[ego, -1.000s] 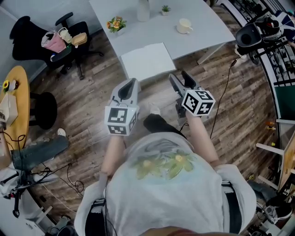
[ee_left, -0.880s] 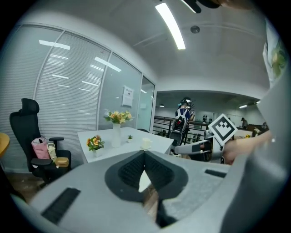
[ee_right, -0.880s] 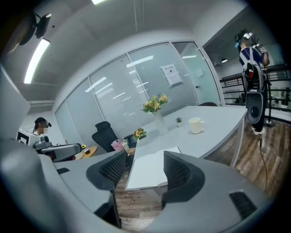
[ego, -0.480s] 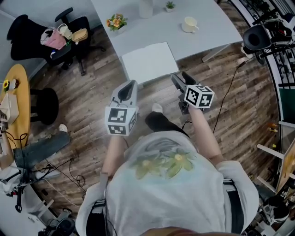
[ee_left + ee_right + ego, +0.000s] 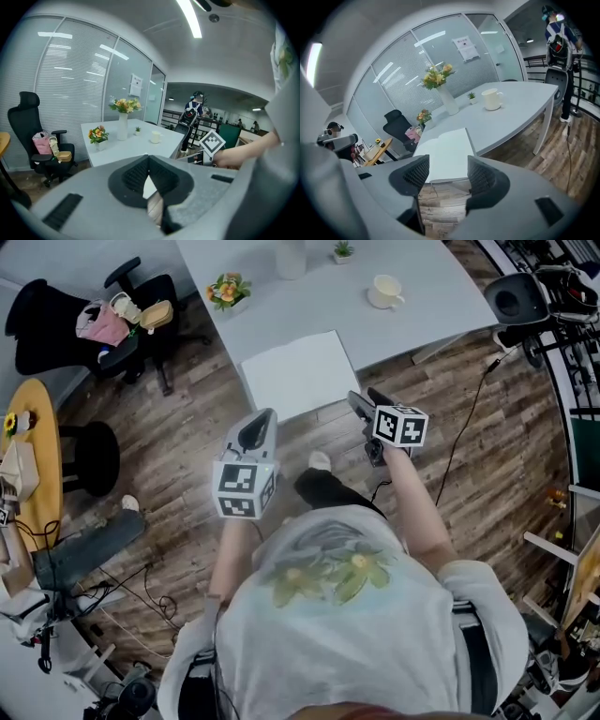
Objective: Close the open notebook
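The open notebook (image 5: 300,374) lies flat with blank white pages up, at the near edge of the white table (image 5: 412,324). Both grippers hover over the wooden floor, short of the table. My left gripper (image 5: 260,425) is shut with nothing in it; in the left gripper view its pads (image 5: 161,176) meet at the tip (image 5: 149,161). My right gripper (image 5: 363,401) is open and empty, just off the notebook's near right corner. In the right gripper view the notebook (image 5: 447,152) shows between the parted jaws of that gripper (image 5: 447,174).
On the table stand a white cup (image 5: 382,292), a small flower pot (image 5: 228,290), a tall vase (image 5: 291,257) and a tiny plant (image 5: 343,250). A black chair with bags (image 5: 94,320) is at the left, a dark stool (image 5: 89,460) nearer. Cables cross the floor (image 5: 150,596).
The right gripper has moved forward, nearer the notebook's near right corner. The left gripper has hardly moved. Neither gripper's opening has changed.
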Tool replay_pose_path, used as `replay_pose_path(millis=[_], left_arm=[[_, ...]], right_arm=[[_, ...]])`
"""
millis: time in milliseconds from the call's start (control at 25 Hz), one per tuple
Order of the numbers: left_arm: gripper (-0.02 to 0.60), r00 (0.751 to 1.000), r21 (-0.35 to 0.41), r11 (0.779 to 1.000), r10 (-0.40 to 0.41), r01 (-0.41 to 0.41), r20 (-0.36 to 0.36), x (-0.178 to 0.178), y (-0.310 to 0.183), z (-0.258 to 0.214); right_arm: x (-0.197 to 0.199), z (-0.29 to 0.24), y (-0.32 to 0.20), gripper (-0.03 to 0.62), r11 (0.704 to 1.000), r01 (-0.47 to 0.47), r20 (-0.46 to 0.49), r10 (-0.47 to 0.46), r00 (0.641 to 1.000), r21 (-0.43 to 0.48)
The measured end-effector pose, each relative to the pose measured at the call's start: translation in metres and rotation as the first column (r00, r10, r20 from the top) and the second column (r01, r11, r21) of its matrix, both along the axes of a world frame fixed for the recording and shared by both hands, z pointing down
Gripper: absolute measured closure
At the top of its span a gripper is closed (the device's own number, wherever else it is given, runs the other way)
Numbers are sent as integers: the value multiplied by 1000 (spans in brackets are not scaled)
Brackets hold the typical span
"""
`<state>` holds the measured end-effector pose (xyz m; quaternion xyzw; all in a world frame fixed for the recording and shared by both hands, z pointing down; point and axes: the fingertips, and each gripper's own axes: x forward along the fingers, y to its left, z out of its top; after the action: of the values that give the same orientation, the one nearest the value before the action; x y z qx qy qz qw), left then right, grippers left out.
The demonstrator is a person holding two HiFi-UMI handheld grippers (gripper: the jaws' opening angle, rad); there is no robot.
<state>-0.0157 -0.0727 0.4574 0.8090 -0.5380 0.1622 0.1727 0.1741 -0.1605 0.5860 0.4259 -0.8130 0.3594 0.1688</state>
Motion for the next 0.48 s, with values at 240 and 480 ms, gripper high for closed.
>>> replay_pose_path(millis=[240, 480], left_arm=[[578, 1000, -32, 999, 5, -5, 11, 6, -19, 13], [577, 1000, -57, 998, 9, -7, 26, 9, -35, 20]], right_arm=[[7, 33, -20, 339, 997, 16, -21, -18, 1000, -79], [8, 61, -35, 338, 988, 59, -13, -62, 998, -144]])
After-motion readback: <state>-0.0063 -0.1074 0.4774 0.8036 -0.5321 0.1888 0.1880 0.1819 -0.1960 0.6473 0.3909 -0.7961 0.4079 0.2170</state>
